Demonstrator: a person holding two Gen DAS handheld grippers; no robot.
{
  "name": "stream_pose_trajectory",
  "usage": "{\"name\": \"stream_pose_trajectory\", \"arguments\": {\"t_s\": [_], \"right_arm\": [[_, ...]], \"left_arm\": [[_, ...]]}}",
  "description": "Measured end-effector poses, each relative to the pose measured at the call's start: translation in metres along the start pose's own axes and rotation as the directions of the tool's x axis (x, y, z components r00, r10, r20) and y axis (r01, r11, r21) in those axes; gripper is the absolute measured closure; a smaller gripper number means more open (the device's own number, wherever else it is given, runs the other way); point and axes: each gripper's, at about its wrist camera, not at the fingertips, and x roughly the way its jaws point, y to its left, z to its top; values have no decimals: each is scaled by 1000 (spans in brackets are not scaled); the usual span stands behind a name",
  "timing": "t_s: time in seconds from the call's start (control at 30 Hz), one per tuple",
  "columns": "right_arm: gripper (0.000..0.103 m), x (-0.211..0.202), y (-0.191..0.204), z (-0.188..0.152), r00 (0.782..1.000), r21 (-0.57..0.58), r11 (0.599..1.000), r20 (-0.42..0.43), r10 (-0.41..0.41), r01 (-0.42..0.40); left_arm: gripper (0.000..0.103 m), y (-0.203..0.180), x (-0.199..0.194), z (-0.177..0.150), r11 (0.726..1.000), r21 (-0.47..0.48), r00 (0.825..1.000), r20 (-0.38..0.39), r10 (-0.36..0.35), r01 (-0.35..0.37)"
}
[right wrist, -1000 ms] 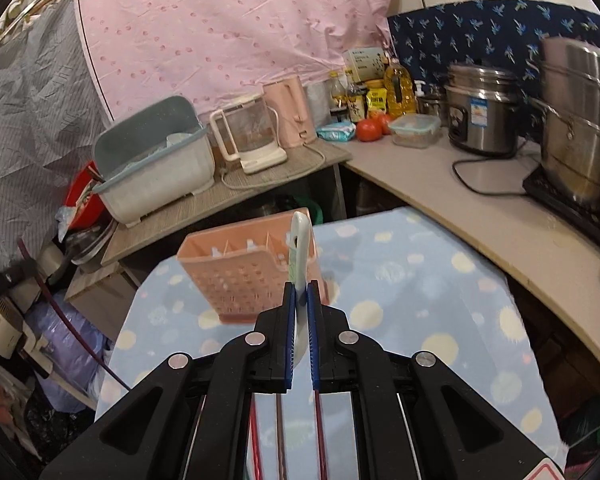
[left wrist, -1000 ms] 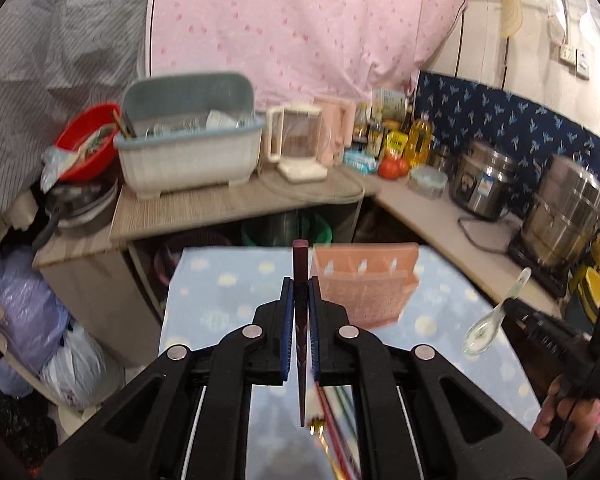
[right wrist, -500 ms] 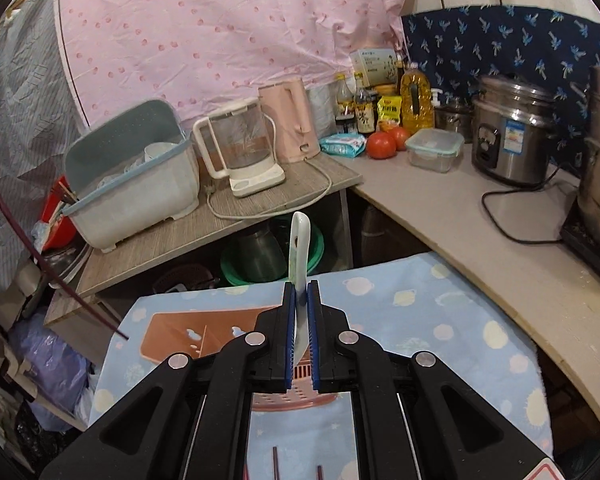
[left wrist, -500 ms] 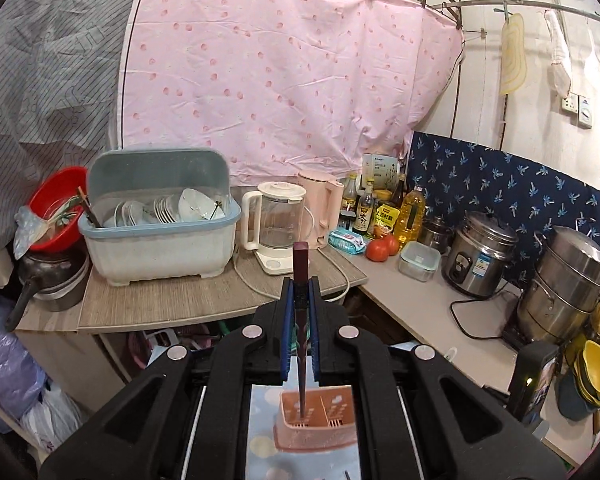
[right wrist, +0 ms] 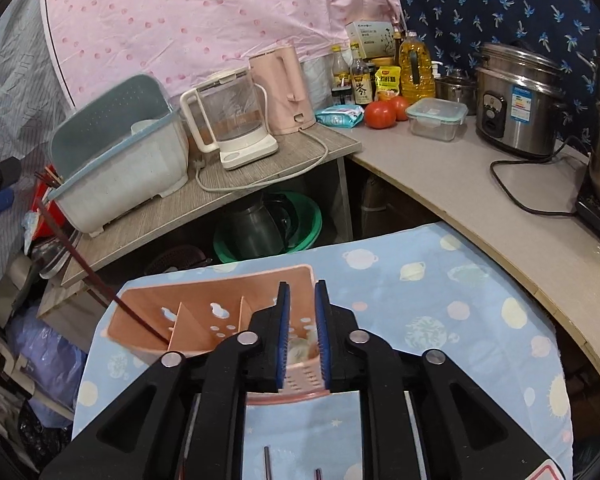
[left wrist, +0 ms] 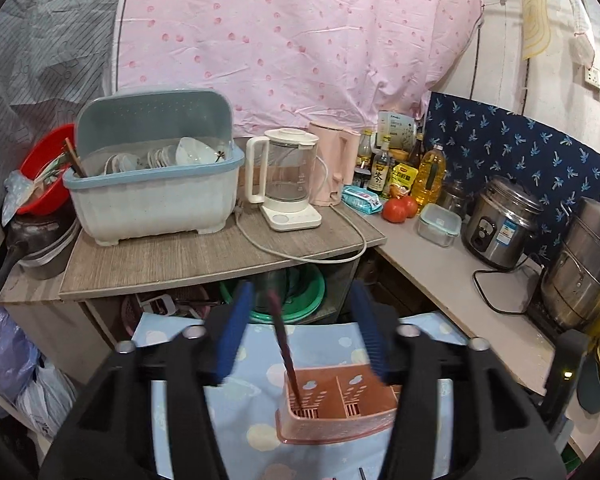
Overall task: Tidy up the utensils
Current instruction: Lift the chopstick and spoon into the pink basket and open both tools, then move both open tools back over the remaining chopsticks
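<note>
Chopstick [left wrist: 283, 344] and spoon [right wrist: 299, 347] stand in the pink holder [left wrist: 336, 420]; both grippers' fingers apart, empty; further utensils remain on the table.

I see my left tongs [left wrist: 302, 332] spread wide, blue pads [left wrist: 232, 336] clear of the dark red chopstick [left wrist: 283, 346]. It stands tilted in the left compartment of the pink plastic utensil holder [left wrist: 336, 426] on the blue planet-print cloth-covered surface [left wrist: 244, 412].
</note>
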Motion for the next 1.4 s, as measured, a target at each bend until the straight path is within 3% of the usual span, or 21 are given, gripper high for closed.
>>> {"name": "stream_pose_trajectory", "arguments": {"t_s": [0.2,0.37,0.6,0.8,1.07,1.4], "right_arm": [[74,-54,-7,-30,999,7,1000,39,6,-6],[68,-94,-17,-78,1000,16,1000,24,-3,3],[68,-131,-32,-170,996,13,998,-65,-59,59],[68,-143,-43,-230,986,3,996,-144,-87,88],[68,-147,-40,-277,975,2,997,-209,-74,76],[68,-142,-29,-287,971,-23,999,-234,-49,45]], "left_arm": [[49,15,-28,-29,1000,-13,999,-50,11,-12],[46,23,-55,-87,999,-4,990,-138,36,-37],[46,34,-79,-190,998,-6,946,-319,52,-57],[46,35,-95,-259,998,14,908,-416,60,-60],[46,17,-105,-304,1000,8,870,-493,12,-10],[46,2,-111,-322,1000,24,861,-508,-3,18]]}}
